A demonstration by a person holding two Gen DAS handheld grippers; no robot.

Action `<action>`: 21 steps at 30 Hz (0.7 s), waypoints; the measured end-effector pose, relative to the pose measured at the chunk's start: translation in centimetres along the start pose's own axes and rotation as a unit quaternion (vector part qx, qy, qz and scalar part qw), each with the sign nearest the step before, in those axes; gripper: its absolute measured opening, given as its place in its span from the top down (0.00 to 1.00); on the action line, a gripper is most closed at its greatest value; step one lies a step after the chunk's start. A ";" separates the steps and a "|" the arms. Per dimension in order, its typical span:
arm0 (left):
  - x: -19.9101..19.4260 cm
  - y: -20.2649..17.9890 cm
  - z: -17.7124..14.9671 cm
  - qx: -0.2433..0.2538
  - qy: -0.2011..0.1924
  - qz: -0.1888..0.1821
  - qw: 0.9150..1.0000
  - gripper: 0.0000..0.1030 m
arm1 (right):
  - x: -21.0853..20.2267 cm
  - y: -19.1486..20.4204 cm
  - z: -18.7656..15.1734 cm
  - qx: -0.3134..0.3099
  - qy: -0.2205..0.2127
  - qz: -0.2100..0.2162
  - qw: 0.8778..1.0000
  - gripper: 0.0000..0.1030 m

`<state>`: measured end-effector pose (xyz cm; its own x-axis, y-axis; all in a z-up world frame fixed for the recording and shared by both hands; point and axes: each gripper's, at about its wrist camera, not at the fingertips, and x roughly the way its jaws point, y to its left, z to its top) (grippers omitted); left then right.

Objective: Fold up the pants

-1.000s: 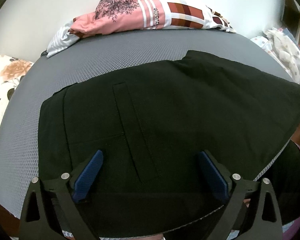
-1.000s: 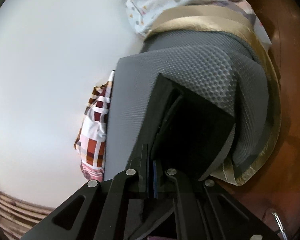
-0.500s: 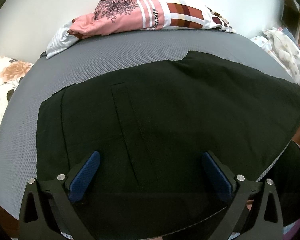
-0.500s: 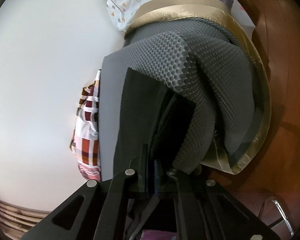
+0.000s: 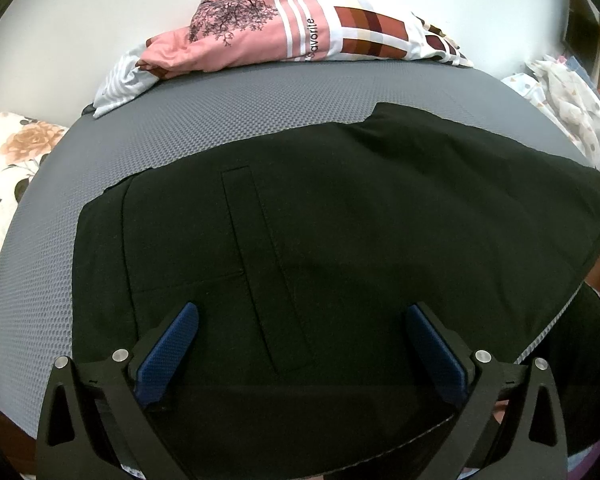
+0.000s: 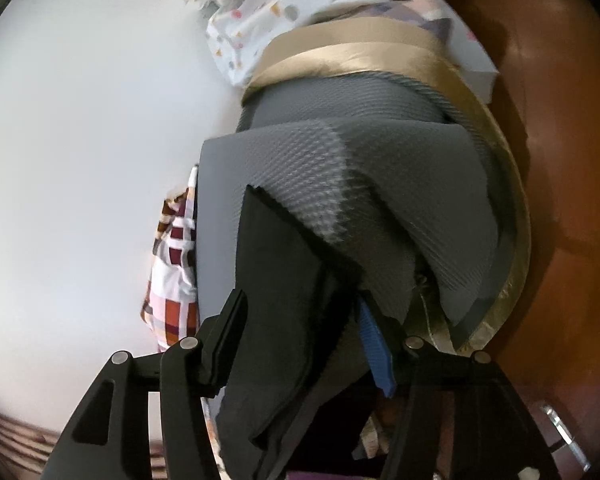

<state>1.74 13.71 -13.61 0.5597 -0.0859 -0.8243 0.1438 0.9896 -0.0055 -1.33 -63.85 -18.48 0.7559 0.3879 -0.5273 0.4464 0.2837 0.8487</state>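
Note:
Black pants (image 5: 340, 232) lie folded flat across a grey mesh mat (image 5: 228, 112) in the left wrist view, a welt pocket seam running down the middle. My left gripper (image 5: 300, 324) hovers over their near part, jaws wide open, blue pads clear of the cloth. In the right wrist view the pants' end (image 6: 284, 280) lies at the mat's corner (image 6: 380, 184), between the fingers of my right gripper (image 6: 300, 312). Its jaws are opening; the blue pad (image 6: 374, 348) stands off the fabric.
A pink and checked cloth (image 5: 300, 28) is heaped at the mat's far edge against the white wall. A floral pillow (image 5: 8, 160) lies at left, a spotted white sheet (image 5: 568, 100) at right. A gold-trimmed mattress edge (image 6: 380, 48) and brown floor (image 6: 560, 160) lie beyond the mat's corner.
My right gripper, shut on the pants' end earlier, has opened and sunk towards the mat; the cloth has dropped onto the corner. The left gripper widened slightly and kept its place.

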 end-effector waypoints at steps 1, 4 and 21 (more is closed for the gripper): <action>0.0 0.0 0.0 0.000 0.000 0.000 1.000 0.00 | 0.3 0.2 0.0 -0.005 0.003 -0.004 1.000 0.66; 0.1 0.0 0.2 -0.001 -0.002 0.002 1.000 0.00 | 0.1 1.4 -0.2 -0.036 0.001 -0.032 0.999 0.87; 0.4 -1.2 0.0 -0.010 -0.019 0.009 1.000 0.00 | 0.8 2.9 0.7 -0.059 -0.031 -0.032 0.997 0.90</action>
<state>1.85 12.48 -13.94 0.5931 -0.0719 -0.8019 0.1165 0.9932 -0.0029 0.82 -63.32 -16.43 0.7573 0.3111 -0.5742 0.4384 0.4095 0.8001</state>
